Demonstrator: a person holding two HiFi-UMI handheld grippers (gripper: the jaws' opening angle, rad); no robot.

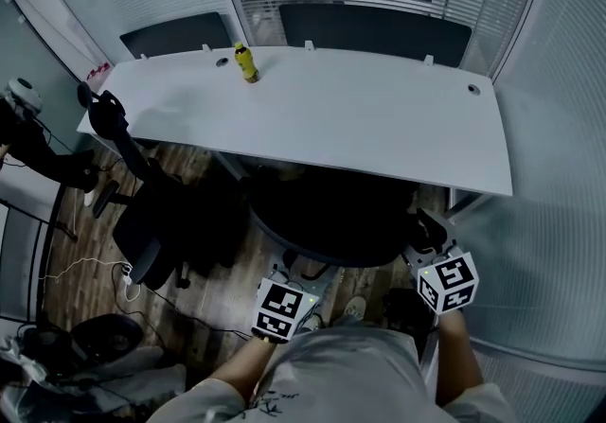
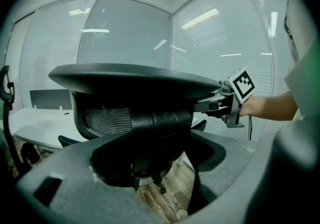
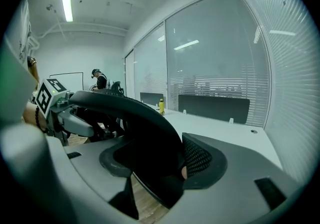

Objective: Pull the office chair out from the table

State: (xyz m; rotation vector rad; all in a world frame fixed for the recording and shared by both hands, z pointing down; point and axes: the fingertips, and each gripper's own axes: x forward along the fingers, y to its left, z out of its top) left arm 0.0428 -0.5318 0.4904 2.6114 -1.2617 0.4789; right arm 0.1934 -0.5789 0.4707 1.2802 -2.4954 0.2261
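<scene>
Low in the head view both forearms [image 1: 237, 369] reach forward, the left tongs [image 1: 295, 272] spread around the back rim of the office chair [image 1: 327, 213], which sits partly under the white bench [image 1: 379, 118] at centre, and the right tongs [image 1: 426, 234] spread likewise.

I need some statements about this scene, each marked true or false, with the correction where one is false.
1. A yellow bottle stands on the table. True.
2. The chair is far clear of the table. False: it stands close against the table edge.
3. The right tool has its jaws shut on nothing. False: they stand apart, with the chair's back between them.
4. The left tool is also at the chair's back. True.
5. A laptop lies on the table. False: only the bottle stands there.
</scene>
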